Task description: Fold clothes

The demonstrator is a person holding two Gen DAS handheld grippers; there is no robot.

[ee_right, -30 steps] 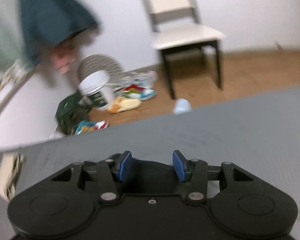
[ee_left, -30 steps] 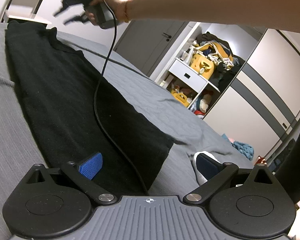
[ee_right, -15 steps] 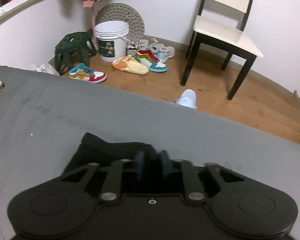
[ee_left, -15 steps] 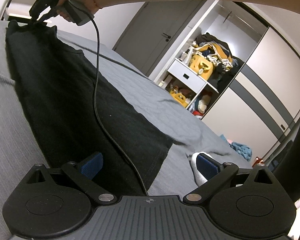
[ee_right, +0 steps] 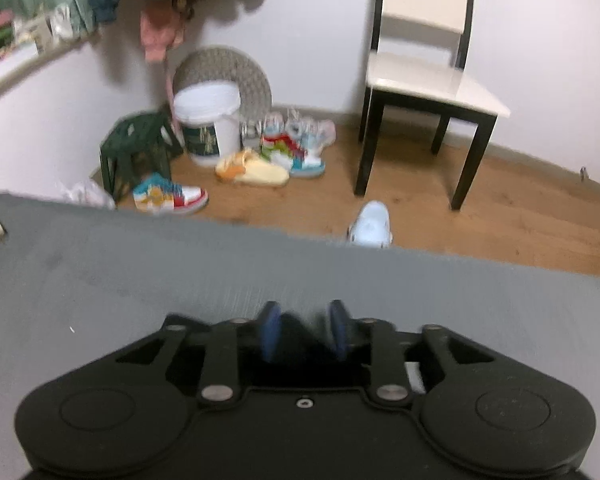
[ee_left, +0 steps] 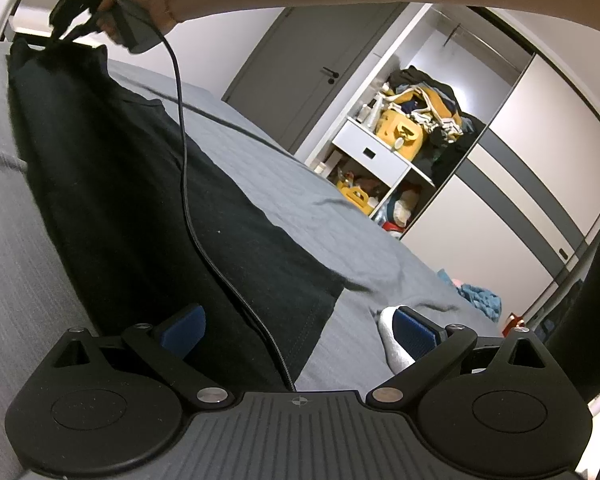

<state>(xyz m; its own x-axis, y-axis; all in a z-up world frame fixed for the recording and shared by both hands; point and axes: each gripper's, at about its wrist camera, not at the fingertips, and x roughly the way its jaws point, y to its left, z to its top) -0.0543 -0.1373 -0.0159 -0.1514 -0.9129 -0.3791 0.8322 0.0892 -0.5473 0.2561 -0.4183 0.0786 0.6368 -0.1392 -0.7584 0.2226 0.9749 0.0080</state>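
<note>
While the black shirt (ee_left: 148, 200) lies stretched along the grey bed (ee_left: 340, 216), your left gripper (ee_left: 298, 326) hovers spread wide over the shirt's near hem. Your right gripper (ee_left: 66, 26) lifts the shirt's far end off the bed; its pads (ee_right: 270, 330) stand slightly apart with dark cloth between them.
</note>
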